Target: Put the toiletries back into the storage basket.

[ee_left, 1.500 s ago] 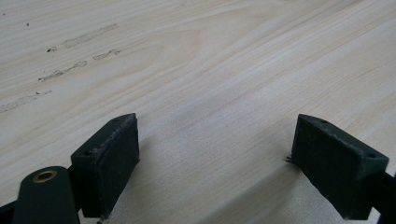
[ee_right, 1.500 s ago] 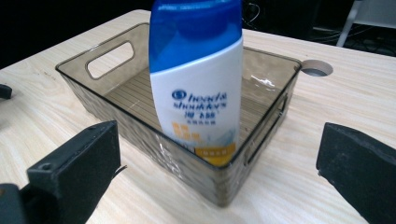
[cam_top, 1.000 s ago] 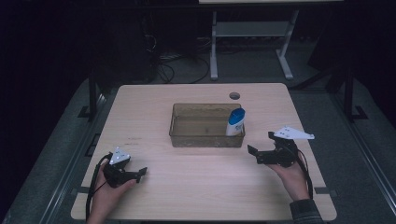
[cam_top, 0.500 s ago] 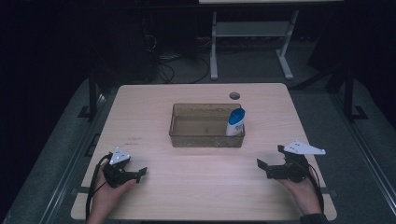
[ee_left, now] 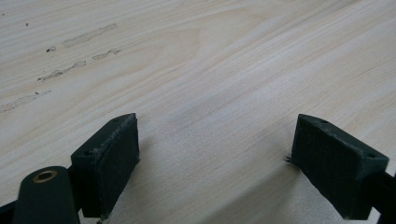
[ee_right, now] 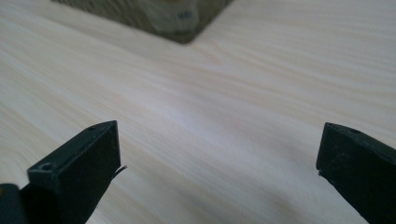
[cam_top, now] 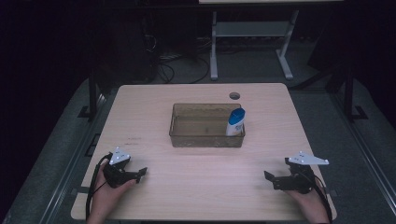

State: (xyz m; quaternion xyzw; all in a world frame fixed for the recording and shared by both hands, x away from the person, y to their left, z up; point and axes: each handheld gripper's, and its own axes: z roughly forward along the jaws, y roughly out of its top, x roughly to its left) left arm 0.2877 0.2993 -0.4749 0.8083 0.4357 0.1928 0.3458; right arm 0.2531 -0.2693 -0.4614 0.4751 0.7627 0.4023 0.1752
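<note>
I judge the work finished: the blue-capped bottle (cam_top: pixel 235 122) stands inside the clear bin (cam_top: pixel 207 138). My left gripper (cam_top: pixel 140 173) at 7 o'clock and right gripper (cam_top: pixel 270 180) at 5 o'clock rest spread wide, empty.

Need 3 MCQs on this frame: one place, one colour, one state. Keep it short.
1. Where is the bottle?
A. in the bin's right end
B. on the bare table
C. in the left tongs

2. What colour is the bottle's cap?
A. red
B. blue
C. green

3. How are the right tongs?
A. shut on the bottle
B. shut, empty
C. open, empty

Answers:
1 A: it stands inside the clear bin, against its right wall.
2 B: the high view shows a blue cap on a white body.
3 C: the right gripper view shows the jaws wide apart over bare table.
</note>
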